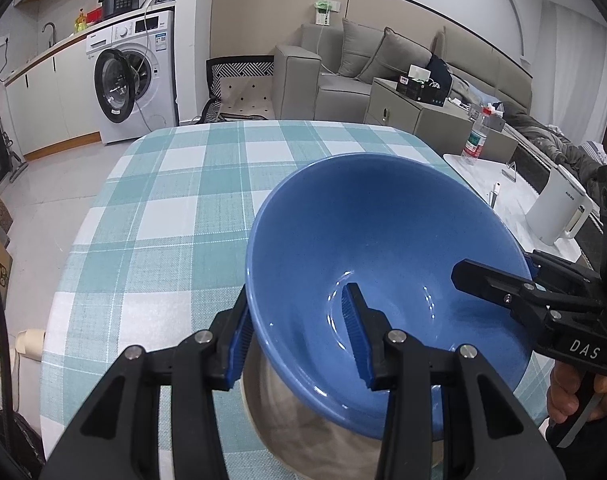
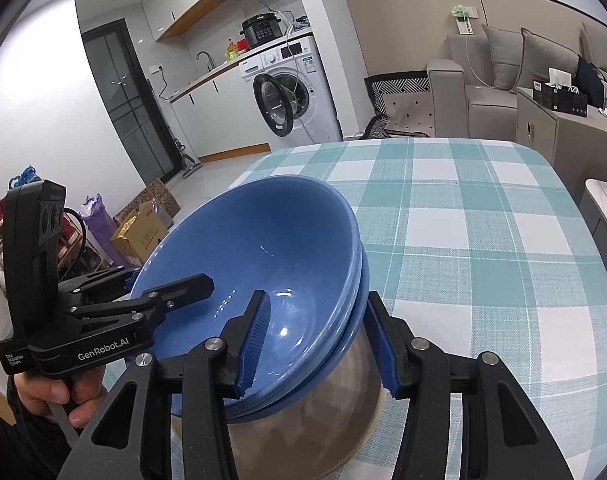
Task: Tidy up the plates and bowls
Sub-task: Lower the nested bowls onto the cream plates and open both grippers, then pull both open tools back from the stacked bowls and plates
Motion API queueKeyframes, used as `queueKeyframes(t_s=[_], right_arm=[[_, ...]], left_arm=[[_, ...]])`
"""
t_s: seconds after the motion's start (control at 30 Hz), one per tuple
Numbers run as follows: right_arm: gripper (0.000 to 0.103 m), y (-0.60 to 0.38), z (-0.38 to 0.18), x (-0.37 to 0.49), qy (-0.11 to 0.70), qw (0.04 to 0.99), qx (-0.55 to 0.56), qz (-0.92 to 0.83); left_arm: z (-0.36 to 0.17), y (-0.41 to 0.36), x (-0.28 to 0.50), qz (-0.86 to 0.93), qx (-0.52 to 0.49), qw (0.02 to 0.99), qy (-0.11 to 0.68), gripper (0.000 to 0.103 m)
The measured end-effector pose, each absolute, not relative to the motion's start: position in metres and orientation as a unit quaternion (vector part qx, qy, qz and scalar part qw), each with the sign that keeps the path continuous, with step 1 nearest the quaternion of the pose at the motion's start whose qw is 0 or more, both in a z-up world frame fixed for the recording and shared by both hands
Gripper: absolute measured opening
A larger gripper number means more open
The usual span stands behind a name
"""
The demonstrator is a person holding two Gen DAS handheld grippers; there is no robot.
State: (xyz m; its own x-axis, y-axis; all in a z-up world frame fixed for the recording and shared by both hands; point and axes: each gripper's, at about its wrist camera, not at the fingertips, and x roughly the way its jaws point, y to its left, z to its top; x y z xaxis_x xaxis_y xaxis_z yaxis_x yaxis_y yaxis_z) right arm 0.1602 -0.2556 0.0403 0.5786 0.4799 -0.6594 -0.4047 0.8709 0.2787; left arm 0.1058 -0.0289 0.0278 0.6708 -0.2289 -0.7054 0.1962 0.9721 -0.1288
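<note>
In the left wrist view, the left gripper pinched the near rim of a blue bowl, one finger inside and one outside. The bowl was tilted above the checked tablecloth. The right gripper pinched the bowl's far right rim, with a hand under it. In the right wrist view, the right gripper pinched the rims of stacked blue bowls, and the left gripper held the other side.
</note>
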Motion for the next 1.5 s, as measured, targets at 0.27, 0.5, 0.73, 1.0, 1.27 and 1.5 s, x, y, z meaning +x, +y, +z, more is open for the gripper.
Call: queueKeyframes(t_s=[0.27,0.5,0.73,1.0,1.27,1.5], right_arm=[[0.05,-0.258,0.039,0.162,0.387,0.888,0.046,0.246],[0.059,-0.259,0.043,0.162,0.378,0.891,0.043,0.249],[0.093,-0.259,0.048,0.154,0.361,0.898,0.029,0.251],[0.102,-0.261,0.052,0.135,0.324,0.912,0.003,0.25],[0.102,-0.272,0.055,0.119,0.294,0.921,0.012,0.255],[0.102,-0.274,0.051,0.096,0.272,0.925,-0.006,0.263]], left_arm=[[0.027,-0.029,0.101,-0.116,-0.013,0.916,0.385,0.057],[0.028,-0.02,0.097,-0.111,-0.022,0.919,0.378,0.076],[0.035,-0.008,0.084,-0.106,-0.018,0.933,0.344,0.103],[0.04,0.009,0.059,-0.098,-0.004,0.955,0.281,0.103],[0.035,0.015,0.042,-0.094,-0.004,0.963,0.251,0.103],[0.032,0.016,0.029,-0.093,-0.005,0.968,0.233,0.103]])
